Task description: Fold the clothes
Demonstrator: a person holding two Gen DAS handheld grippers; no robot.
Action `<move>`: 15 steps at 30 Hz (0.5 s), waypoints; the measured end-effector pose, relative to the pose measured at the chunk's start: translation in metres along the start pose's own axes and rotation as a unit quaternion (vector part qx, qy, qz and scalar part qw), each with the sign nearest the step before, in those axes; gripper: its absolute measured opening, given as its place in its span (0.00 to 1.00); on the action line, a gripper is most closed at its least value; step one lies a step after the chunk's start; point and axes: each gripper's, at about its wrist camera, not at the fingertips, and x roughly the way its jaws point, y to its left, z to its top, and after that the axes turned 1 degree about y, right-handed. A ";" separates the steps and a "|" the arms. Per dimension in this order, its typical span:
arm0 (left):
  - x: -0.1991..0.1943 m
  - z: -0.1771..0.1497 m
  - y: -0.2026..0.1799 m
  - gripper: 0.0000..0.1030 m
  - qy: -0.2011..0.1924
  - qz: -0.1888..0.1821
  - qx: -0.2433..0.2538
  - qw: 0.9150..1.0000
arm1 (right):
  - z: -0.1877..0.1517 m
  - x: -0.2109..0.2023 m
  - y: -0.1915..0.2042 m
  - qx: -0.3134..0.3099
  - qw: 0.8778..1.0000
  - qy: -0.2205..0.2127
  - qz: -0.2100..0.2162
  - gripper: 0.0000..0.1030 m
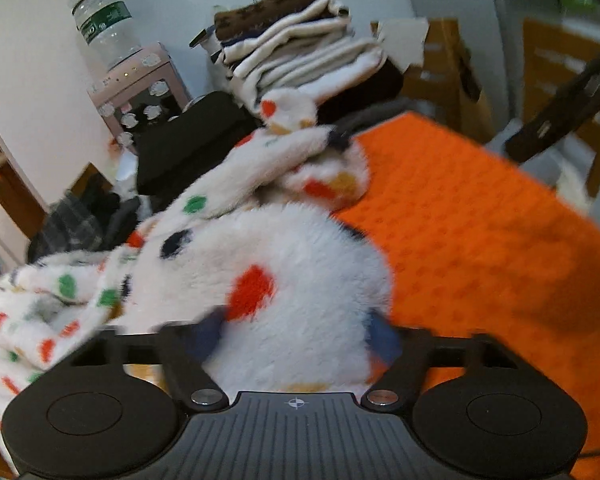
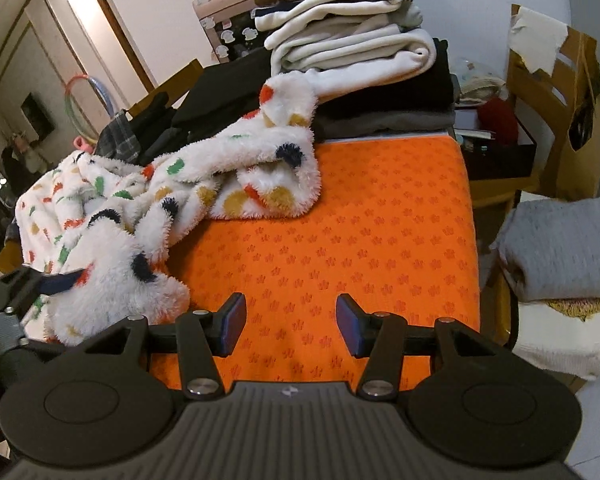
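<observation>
1. I'm clamping my left tongs (image 1: pixel 296 332) on a bunched end of the fluffy spotted garment (image 1: pixel 284 272); white pile is swelling between the blue pads.
2. My right tongs (image 2: pixel 291 320) are hanging released over the bare orange mat (image 2: pixel 380 220), gripping nothing, well apart from the fabric.
3. The garment is lying crumpled along the left side of the mat on the counter, its far end touching the stack of folded clothes (image 2: pixel 352 40) at the back.
4. To do this step well, I'm judging that the cloth needs spreading flat before any fold: the left should be drawing its end out toward the open mat, low and steady.
5. The right ought to be closing on a second edge or corner, not a lump, so both ends pull the fabric taut.
6. Watch the far end; tugging hard could be dragging the stack.
</observation>
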 end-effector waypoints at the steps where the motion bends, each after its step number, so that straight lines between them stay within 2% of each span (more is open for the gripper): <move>1: -0.004 -0.001 0.007 0.38 -0.007 0.002 -0.015 1.000 | -0.001 -0.001 0.000 0.001 1.000 0.000 0.001 0.55; 3: -0.013 -0.002 0.024 0.29 -0.022 0.012 -0.052 0.998 | -0.002 -0.001 0.000 0.001 1.000 0.000 0.003 0.55; 6: -0.027 -0.002 0.054 0.26 -0.041 0.043 -0.113 0.992 | -0.001 0.003 0.005 -0.007 1.000 0.005 0.012 0.55; 12: -0.049 -0.014 0.121 0.25 -0.046 0.104 -0.230 0.966 | 0.009 0.022 0.033 -0.045 0.998 0.019 0.047 0.55; 15: -0.052 -0.023 0.146 0.24 -0.036 0.124 -0.273 0.953 | 0.017 0.034 0.053 -0.071 0.995 0.026 0.069 0.55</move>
